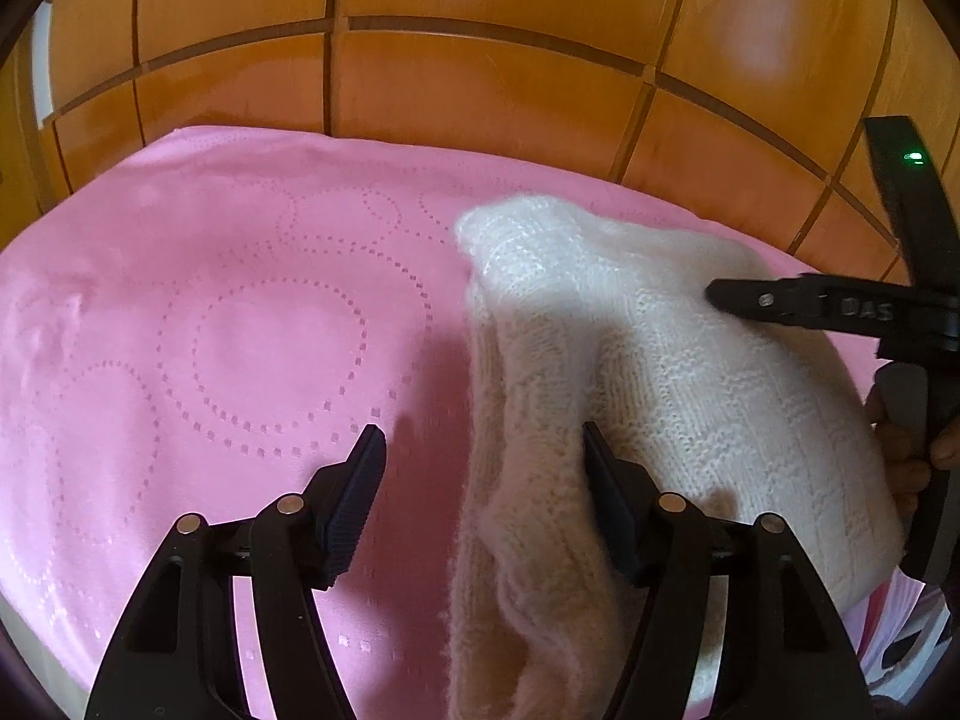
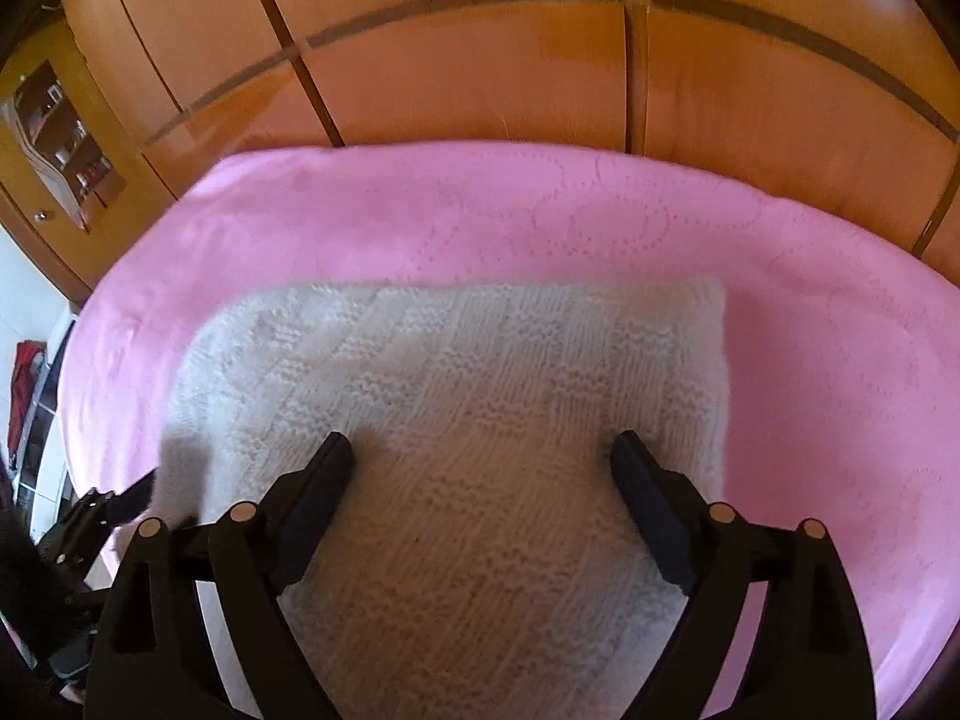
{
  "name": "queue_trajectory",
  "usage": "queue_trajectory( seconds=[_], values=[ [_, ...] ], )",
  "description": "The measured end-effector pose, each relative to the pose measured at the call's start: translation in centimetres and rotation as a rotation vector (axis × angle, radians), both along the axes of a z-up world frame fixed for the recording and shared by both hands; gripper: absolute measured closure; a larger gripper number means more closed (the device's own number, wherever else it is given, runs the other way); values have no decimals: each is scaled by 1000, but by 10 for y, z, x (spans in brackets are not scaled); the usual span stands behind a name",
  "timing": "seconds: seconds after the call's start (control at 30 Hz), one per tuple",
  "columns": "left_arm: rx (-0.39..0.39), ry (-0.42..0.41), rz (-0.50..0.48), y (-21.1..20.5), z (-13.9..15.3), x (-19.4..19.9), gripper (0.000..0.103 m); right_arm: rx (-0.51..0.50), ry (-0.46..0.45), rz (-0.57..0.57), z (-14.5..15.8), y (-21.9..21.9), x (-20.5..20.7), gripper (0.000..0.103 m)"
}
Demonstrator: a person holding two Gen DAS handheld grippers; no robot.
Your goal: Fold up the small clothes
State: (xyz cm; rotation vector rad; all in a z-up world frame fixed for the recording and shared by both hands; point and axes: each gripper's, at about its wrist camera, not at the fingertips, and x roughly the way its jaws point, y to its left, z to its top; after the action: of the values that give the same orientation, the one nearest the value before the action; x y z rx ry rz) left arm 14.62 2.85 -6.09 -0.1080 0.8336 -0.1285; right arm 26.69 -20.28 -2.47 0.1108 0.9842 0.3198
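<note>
A white knitted garment [image 1: 690, 372] lies folded into a thick block on the pink bedspread [image 1: 210, 300]. My left gripper [image 1: 480, 438] stands open at the garment's left edge: a fluffy fold lies between the jaws against the right pad, while the left pad is over bare pink cloth. In the right wrist view my right gripper [image 2: 480, 441] is wide open just above the flat top of the knitted garment [image 2: 480, 360], with nothing gripped. One of the right gripper's fingers [image 1: 780, 303] reaches in over the garment from the right in the left wrist view.
The pink bedspread [image 2: 420, 222] has dotted circle patterns. Behind it stand orange wooden wardrobe doors [image 1: 480, 90]. A hand [image 1: 900, 462] holds the right gripper's handle. The left gripper's tip [image 2: 129, 501] shows at the lower left of the right wrist view, and a shelf with small items [image 2: 66, 138] stands far left.
</note>
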Motion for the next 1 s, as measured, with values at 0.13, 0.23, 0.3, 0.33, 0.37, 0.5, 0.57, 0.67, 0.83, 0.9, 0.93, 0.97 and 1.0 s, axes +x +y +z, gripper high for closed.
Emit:
queue_trajectory(
  seconds=[0.13,0.23,0.3,0.33,0.37,0.5,0.57,0.67,0.83,0.9,0.93,0.97,1.0],
  values=[
    [14,-30,-18,0,3,-4,33,97,-23,-58,8,-29,-21,4],
    [42,-51,-35,-3,5,-8,33,158,0,-91,3,-50,-35,4],
    [43,-54,-39,-3,6,-9,33,193,27,-104,-4,-60,-42,3],
    [39,-56,-39,-3,6,-9,33,226,41,-106,-9,-66,-47,3],
    [35,-56,-40,-3,6,-9,33,254,53,-107,-12,-70,-49,3],
    [33,-55,-45,-2,6,-10,28,337,82,-107,-23,-78,-53,3],
    [33,-54,-42,0,6,-10,26,371,99,-100,-27,-80,-50,3],
    [25,-48,-49,1,5,-9,26,409,118,-87,-33,-80,-44,2],
    [24,-49,-66,1,4,-7,26,453,137,-52,-39,-82,-40,2],
    [16,-47,-72,2,4,-7,26,466,144,-29,-41,-81,-37,2],
    [7,-45,-76,3,3,-6,26,470,146,-20,-41,-80,-35,2],
    [-4,-43,-81,5,2,-6,26,472,148,-9,-42,-79,-34,2],
    [-15,-40,-86,7,1,-6,26,476,150,4,-42,-78,-32,2]
  ],
)
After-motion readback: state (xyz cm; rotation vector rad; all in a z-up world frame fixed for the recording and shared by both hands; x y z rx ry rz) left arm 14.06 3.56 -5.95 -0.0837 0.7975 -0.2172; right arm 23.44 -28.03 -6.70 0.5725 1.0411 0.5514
